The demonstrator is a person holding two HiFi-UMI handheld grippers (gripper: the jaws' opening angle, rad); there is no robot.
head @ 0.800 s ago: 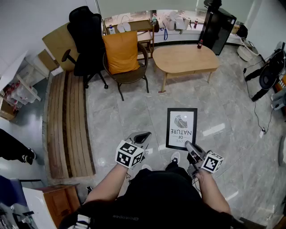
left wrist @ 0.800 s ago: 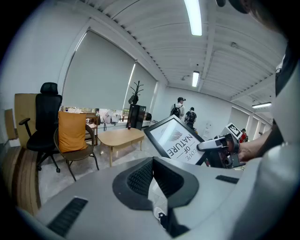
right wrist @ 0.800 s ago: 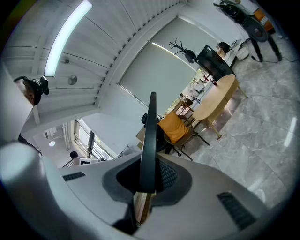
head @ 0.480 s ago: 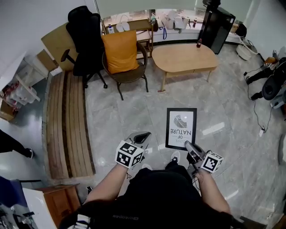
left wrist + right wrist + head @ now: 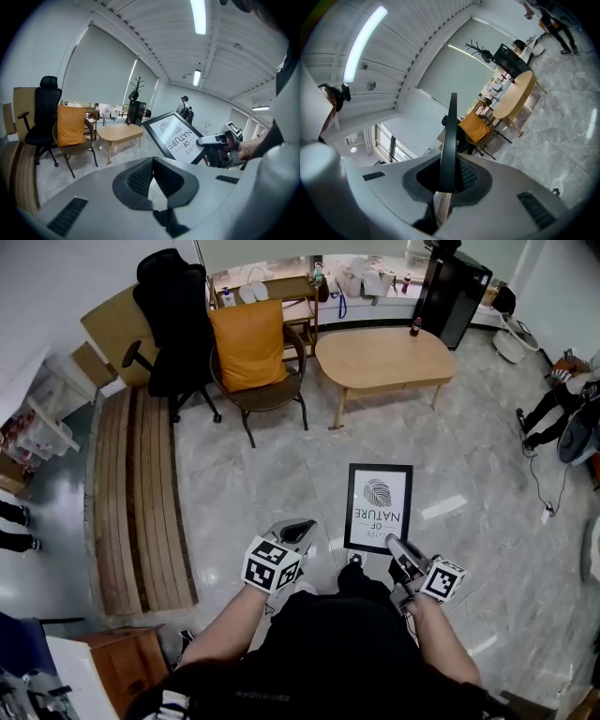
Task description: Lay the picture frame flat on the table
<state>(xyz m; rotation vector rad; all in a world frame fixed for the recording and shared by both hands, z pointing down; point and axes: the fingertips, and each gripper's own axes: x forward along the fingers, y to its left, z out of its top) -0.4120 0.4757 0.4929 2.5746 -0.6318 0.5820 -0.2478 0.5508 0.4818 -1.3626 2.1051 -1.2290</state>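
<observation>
Head view takes in a grey marbled floor (image 5: 253, 474), with a long slatted wooden platform (image 5: 141, 493) lying along it at 9 o'clock. An oval wooden table (image 5: 384, 354) stands at 1 o'clock, well apart from the person. A black office chair (image 5: 173, 315) is at 11 o'clock. Just beside it, toward 12 o'clock, is a round-backed chair carrying an orange cushion (image 5: 248, 343).

The picture frame (image 5: 379, 508) hangs in the air above the floor, near the centre toward 4 o'clock. It has a black border, its printed face is turned up, and its lettering reads upside down from here. The left gripper view shows it tilted, its far end raised.

The right gripper (image 5: 394, 545), at 5 o'clock, is clamped on the frame's near edge. Its own view shows that dark edge standing upright between the two pads.

The left gripper (image 5: 298, 529), at 6 o'clock, is apart from the frame. Its jaws are closed tip to tip, with nothing between them.
</observation>
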